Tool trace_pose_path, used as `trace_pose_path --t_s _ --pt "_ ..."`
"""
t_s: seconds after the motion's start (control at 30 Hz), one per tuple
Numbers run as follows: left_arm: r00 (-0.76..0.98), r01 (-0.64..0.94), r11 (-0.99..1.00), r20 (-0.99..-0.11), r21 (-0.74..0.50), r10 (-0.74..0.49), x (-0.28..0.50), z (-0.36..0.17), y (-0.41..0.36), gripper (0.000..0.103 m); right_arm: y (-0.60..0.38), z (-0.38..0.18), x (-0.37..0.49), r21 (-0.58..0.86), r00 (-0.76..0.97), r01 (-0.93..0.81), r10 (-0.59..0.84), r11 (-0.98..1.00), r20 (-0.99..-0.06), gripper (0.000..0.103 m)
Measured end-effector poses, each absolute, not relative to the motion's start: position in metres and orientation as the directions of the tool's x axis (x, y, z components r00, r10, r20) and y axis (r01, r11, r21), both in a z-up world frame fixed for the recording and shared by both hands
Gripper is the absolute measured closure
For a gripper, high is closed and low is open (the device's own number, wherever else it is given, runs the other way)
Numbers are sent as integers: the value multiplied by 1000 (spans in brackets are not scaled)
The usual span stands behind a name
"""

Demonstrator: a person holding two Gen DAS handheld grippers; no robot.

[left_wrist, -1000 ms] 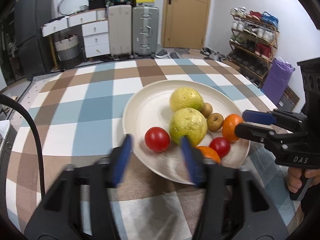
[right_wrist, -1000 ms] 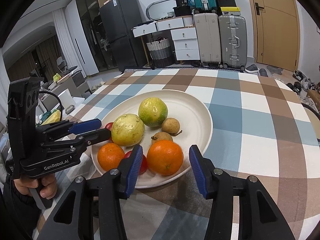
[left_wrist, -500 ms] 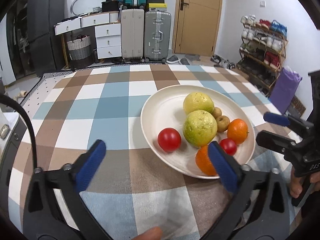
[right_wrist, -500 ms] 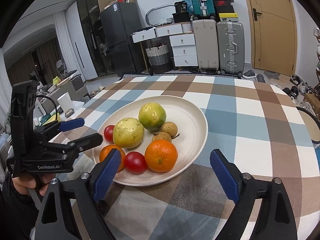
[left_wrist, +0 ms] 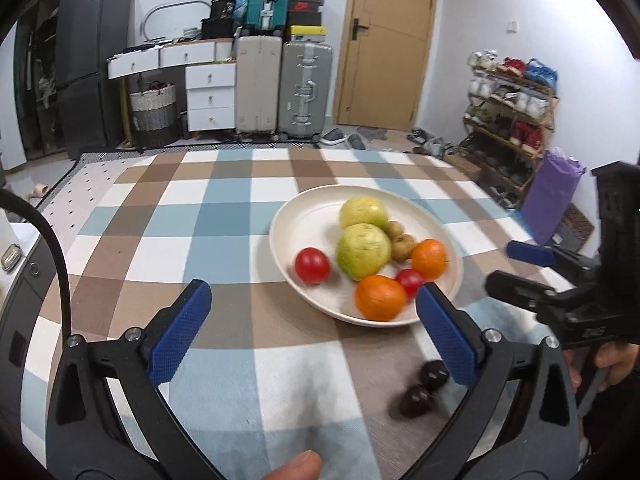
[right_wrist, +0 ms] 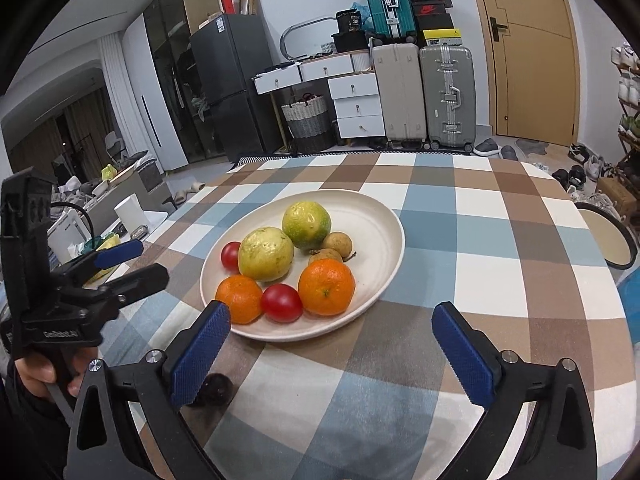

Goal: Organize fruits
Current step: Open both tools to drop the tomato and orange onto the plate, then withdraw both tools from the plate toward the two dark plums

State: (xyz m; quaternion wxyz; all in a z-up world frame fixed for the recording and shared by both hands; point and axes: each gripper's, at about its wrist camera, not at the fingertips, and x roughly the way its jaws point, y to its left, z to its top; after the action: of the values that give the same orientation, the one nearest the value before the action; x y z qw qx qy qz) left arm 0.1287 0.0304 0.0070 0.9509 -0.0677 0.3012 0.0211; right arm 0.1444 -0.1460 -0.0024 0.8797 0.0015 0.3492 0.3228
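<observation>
A cream plate [left_wrist: 320,212] [right_wrist: 380,232] on the checked tablecloth holds two green-yellow guavas [left_wrist: 363,250] [right_wrist: 266,253], two oranges [left_wrist: 380,297] [right_wrist: 326,287], two red tomatoes [left_wrist: 312,265] [right_wrist: 281,303] and two small brown fruits [left_wrist: 402,247] [right_wrist: 337,242]. Two dark round fruits [left_wrist: 424,387] lie on the cloth in front of the plate; one shows in the right wrist view [right_wrist: 216,389]. My left gripper [left_wrist: 314,332] is open and empty, short of the plate. My right gripper [right_wrist: 332,354] is open and empty, also short of the plate.
The table's right edge drops to a purple bag [left_wrist: 552,196] and a shoe rack [left_wrist: 512,100]. A round stool [right_wrist: 608,240] stands by the right edge. A white cup [right_wrist: 130,212] and clutter sit off the left side. Suitcases [right_wrist: 424,96] stand behind.
Both grippers opened wide and pulled back from the plate. The dark fruits in front of the plate have come into view.
</observation>
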Motion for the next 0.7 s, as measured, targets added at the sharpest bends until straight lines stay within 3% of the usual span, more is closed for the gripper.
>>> trace_pose_path --t_s 0.23,0.7 --pt "824 -80 992 -567 -97 11 97 13 17 1 -159 3 126 254 572 -540 571 803 -589 0" --pt "801 -68 994 -599 -90 0 84 -2 13 1 -148 0 98 197 555 -557 539 806 -634 0"
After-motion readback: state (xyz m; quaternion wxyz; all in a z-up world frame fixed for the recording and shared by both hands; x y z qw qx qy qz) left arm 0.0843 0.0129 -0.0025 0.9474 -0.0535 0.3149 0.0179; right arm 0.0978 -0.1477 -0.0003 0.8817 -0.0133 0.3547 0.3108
